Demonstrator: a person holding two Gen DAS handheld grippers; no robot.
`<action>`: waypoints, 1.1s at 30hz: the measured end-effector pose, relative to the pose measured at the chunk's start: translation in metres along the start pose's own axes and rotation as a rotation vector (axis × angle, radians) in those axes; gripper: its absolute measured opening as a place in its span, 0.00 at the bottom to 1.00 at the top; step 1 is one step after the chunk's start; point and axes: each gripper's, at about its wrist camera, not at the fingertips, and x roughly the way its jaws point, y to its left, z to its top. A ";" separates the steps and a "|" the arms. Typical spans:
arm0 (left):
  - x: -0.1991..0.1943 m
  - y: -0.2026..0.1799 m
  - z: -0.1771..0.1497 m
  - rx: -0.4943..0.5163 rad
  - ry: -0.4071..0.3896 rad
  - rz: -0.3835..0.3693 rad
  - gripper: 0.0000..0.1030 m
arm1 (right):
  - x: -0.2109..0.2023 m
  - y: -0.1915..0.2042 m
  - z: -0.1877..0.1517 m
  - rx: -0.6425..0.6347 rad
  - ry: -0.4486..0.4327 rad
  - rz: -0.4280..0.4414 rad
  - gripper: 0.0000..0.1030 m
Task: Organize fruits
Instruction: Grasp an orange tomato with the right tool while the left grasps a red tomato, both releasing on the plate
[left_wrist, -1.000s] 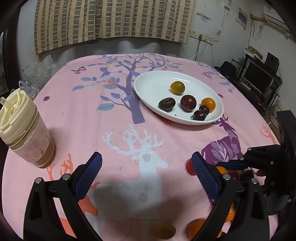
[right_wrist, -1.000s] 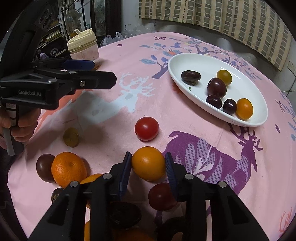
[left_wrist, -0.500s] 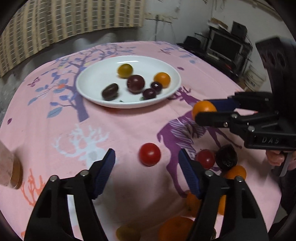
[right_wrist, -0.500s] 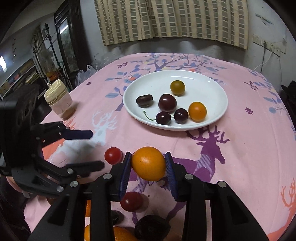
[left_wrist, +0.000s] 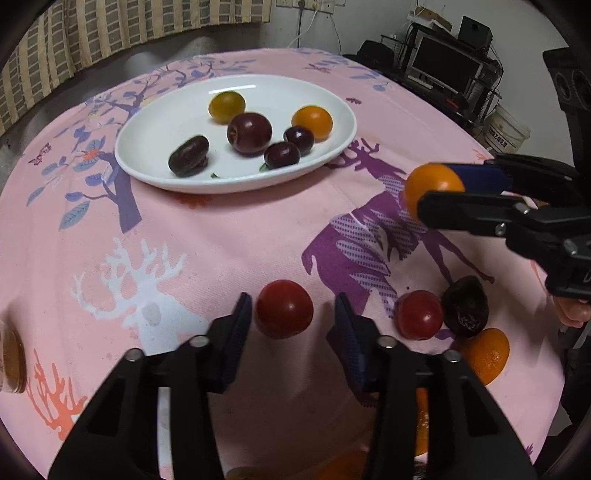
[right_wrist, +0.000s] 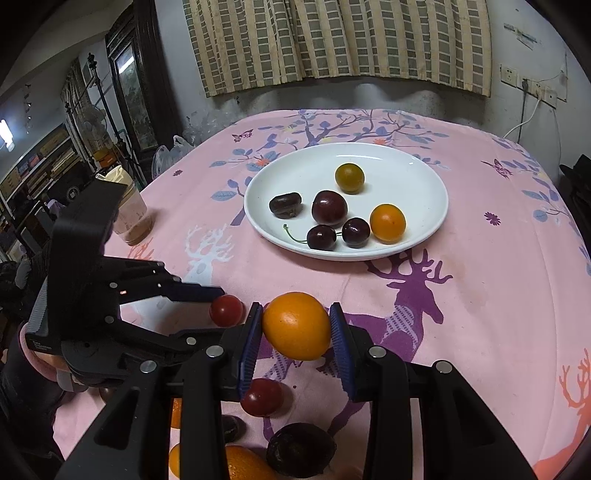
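One glossy orange fruit (right_wrist: 296, 325) (round, unblemished) between right jaws.

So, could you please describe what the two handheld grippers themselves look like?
Both the left gripper and the right gripper are matte black plastic frames with triangular cut-outs and silver round screws. Their fingers carry ribbed dark-blue pads. Small white lettering marks each body, too small to read. No cables show.
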 end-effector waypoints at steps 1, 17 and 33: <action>0.002 0.000 0.000 0.001 0.009 0.004 0.37 | 0.000 -0.001 0.000 0.004 0.000 -0.002 0.36; -0.020 0.048 0.105 -0.121 -0.219 0.041 0.28 | 0.023 -0.051 0.048 0.137 -0.176 -0.061 0.36; -0.074 0.049 0.033 -0.220 -0.268 0.181 0.96 | -0.009 -0.024 0.016 0.035 -0.165 0.044 0.65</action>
